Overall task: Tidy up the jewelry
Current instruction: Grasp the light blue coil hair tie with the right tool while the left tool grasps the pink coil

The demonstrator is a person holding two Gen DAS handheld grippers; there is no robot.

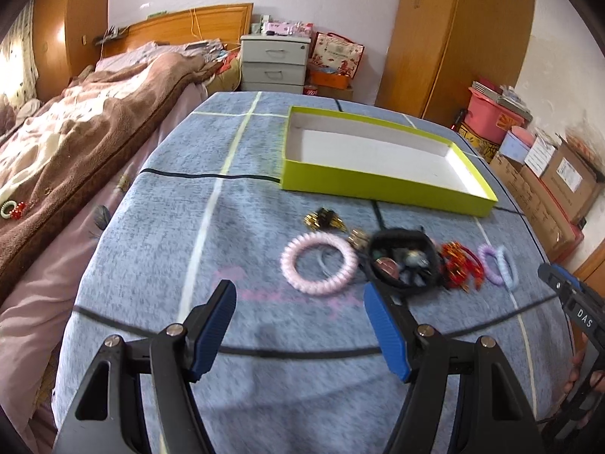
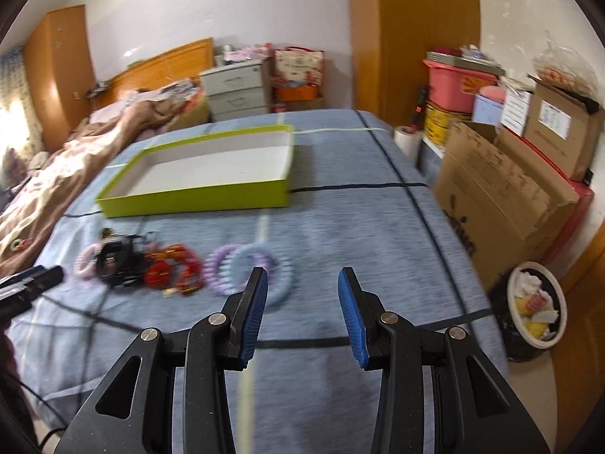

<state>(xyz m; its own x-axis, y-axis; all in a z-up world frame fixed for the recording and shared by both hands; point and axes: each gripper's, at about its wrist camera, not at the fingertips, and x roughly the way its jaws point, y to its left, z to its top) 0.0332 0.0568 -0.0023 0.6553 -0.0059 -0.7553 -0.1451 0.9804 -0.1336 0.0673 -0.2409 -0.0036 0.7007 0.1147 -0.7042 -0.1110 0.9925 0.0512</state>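
My left gripper (image 1: 300, 327) hangs over a blue-grey bedspread (image 1: 234, 234), jaws spread wide and holding nothing, its blue pads (image 1: 213, 335) framing bare cloth. Reading left to right along the cluster just beyond them: a pink coil hair tie (image 1: 319, 263), small gold clips (image 1: 325, 219) a little farther off, a black pouch (image 1: 404, 263) of trinkets, a tangle of red beaded jewelry (image 1: 462, 265), then a purple coil tie (image 1: 489, 265) overlapped by a pale blue coil tie (image 1: 506, 268). Far beyond sits an open lime-green box (image 1: 378, 185), its white interior bare. Only this view shows a green ring and red beads (image 1: 12, 210) on the brown blanket (image 1: 87, 132) at far left, and the tip of my right gripper (image 1: 559, 280) at the right edge.

From my right gripper (image 2: 302, 314), jaws likewise parted wide around nothing, the same row lies near left, the pale blue tie (image 2: 261, 276) just beyond my left pad (image 2: 253, 317), touching or not I cannot tell. This view alone takes in cardboard cartons (image 2: 499, 189), a pink tub (image 2: 452, 87) and a full wastebasket (image 2: 535, 308) to the right of the bed.
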